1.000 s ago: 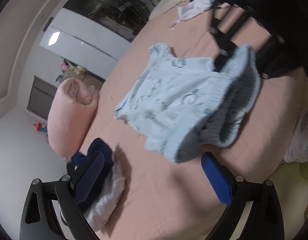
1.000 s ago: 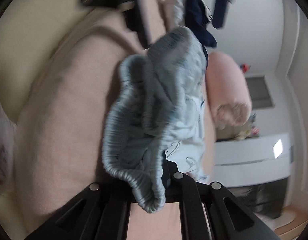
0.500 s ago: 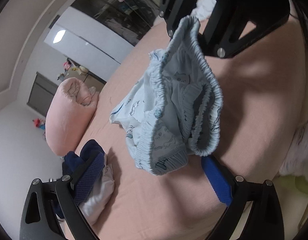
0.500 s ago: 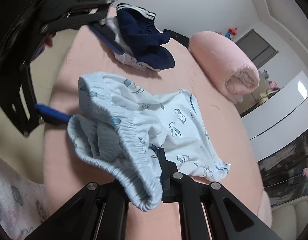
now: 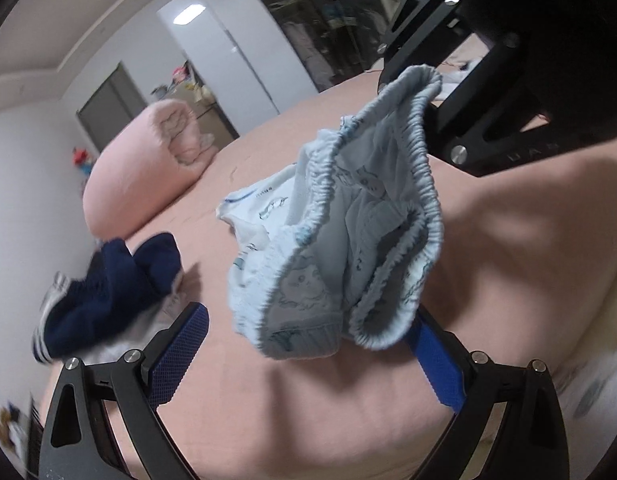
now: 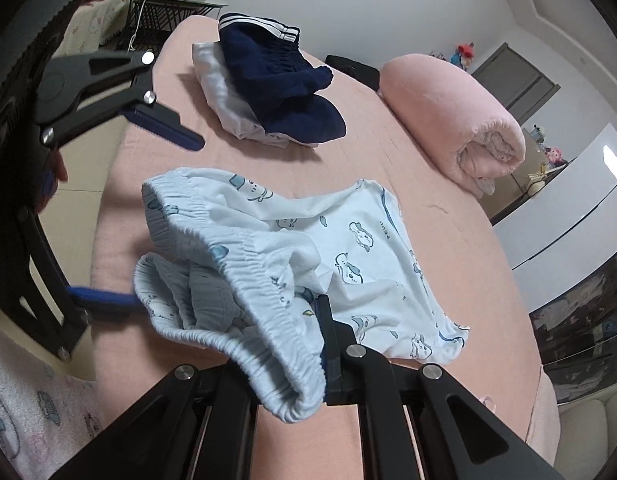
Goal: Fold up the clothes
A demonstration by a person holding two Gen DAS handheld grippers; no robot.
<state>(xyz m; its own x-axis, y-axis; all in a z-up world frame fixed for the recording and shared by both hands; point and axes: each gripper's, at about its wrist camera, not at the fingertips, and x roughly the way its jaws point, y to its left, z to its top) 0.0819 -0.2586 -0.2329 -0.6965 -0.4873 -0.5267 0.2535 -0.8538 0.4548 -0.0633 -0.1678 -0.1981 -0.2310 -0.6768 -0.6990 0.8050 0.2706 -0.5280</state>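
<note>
Pale blue printed shorts (image 5: 336,236) with an elastic waistband hang in the air over the pink bed (image 5: 308,400). My right gripper (image 6: 308,320) is shut on their waistband and lifts them; part of the cloth (image 6: 348,248) still rests on the bed. My left gripper (image 5: 308,344) is open just below the hanging waistband, its blue pads (image 5: 180,348) on either side and apart from the cloth. It also shows in the right wrist view (image 6: 144,216), open.
A folded pile of navy shorts on a white garment (image 6: 276,92) lies at the far side of the bed. A rolled pink blanket (image 6: 452,120) lies beyond. A patterned cloth (image 6: 32,408) sits at the bed's near edge. A side table (image 6: 172,0) stands off the bed.
My right gripper has lifted the shorts by the waistband and swung them toward my left gripper. My left gripper has stayed open and turned slightly.
</note>
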